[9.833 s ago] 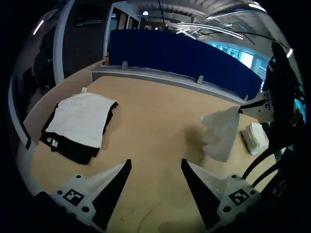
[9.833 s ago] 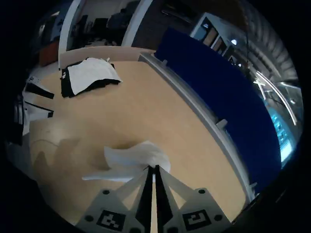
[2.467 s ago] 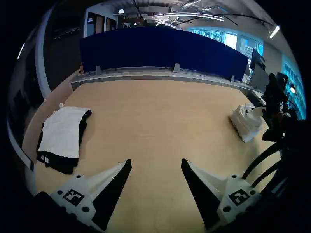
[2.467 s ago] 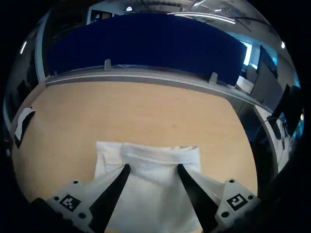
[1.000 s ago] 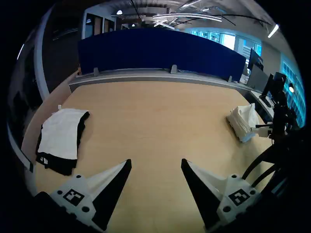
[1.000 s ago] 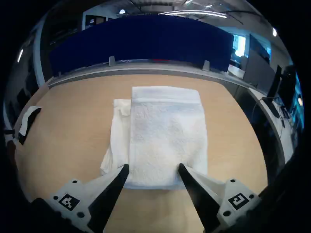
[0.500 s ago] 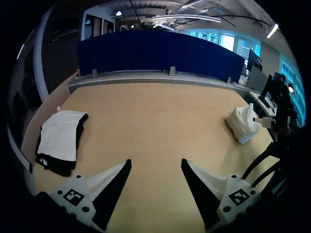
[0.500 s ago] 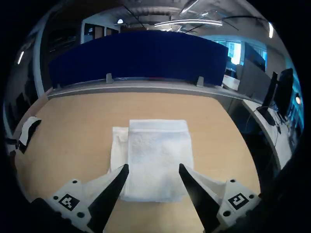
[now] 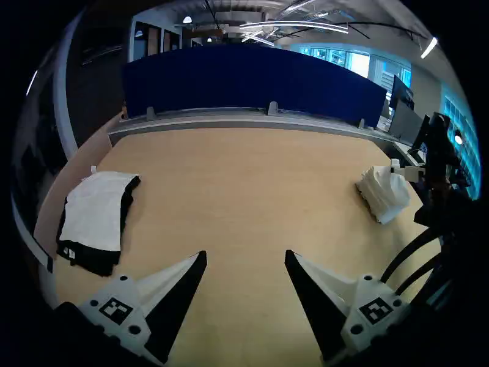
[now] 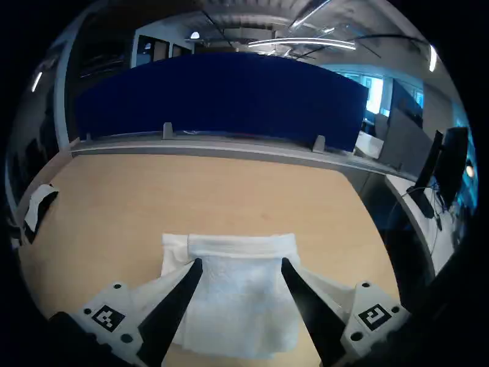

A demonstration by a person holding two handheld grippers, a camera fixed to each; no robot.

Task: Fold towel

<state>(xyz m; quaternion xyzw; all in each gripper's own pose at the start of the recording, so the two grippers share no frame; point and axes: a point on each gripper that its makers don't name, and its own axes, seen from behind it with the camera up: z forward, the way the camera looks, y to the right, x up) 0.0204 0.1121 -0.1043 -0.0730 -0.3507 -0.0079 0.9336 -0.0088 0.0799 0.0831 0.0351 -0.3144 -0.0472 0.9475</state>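
A folded white towel (image 10: 238, 306) lies on a wooden table (image 10: 183, 189), stacked on another folded white cloth that juts out at its left. My right gripper (image 10: 240, 263) hangs open just over it, fingers apart above its far edge, with nothing pinched. In the left gripper view the same white towel stack (image 9: 382, 194) sits near the table's right edge, with the right gripper (image 9: 406, 173) beside it. My left gripper (image 9: 244, 254) is open over bare table (image 9: 244, 171) near the front edge, far from the towels.
A pile of black and white clothes (image 9: 96, 214) lies at the table's left edge, also seen far left as the clothes pile (image 10: 36, 205). A blue partition (image 9: 244, 79) runs along the back. A monitor (image 10: 449, 165) and chair parts (image 9: 422, 244) stand to the right.
The right gripper has moved forward over the towel stack, which now sits lower and closer between its fingers. The left gripper has barely moved. Both stay open.
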